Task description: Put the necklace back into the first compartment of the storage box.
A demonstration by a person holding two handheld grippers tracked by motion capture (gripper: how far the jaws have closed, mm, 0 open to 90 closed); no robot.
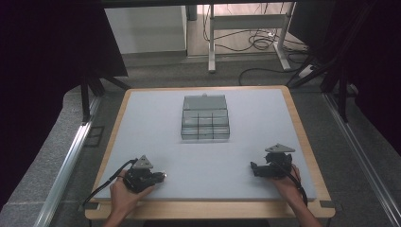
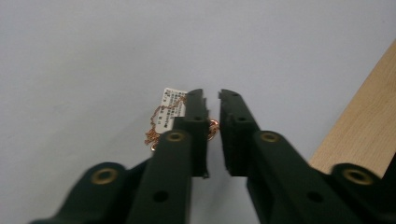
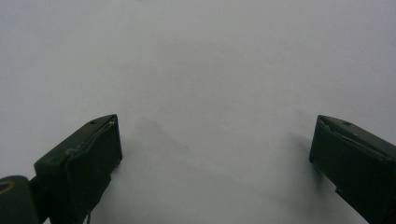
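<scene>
A thin copper-coloured chain (image 2: 156, 122) with a white printed tag (image 2: 169, 106) lies on the grey mat, partly hidden behind one jaw of my left gripper (image 2: 210, 93). The jaws stand almost together, and a loop of the chain sits in the narrow gap between them. In the high view my left gripper (image 1: 162, 176) rests low on the mat near the front left, held by a hand. My right gripper (image 1: 254, 168) sits at the front right, also held by a hand. Its jaws (image 3: 215, 126) are wide apart over bare mat, with nothing between them.
A clear plastic compartment box (image 1: 205, 124) with its lid folded back stands at the middle of the mat, towards the far side. The table's wooden rim (image 2: 362, 126) runs close to my left gripper. Beyond the table are cables and desk legs (image 1: 212, 42).
</scene>
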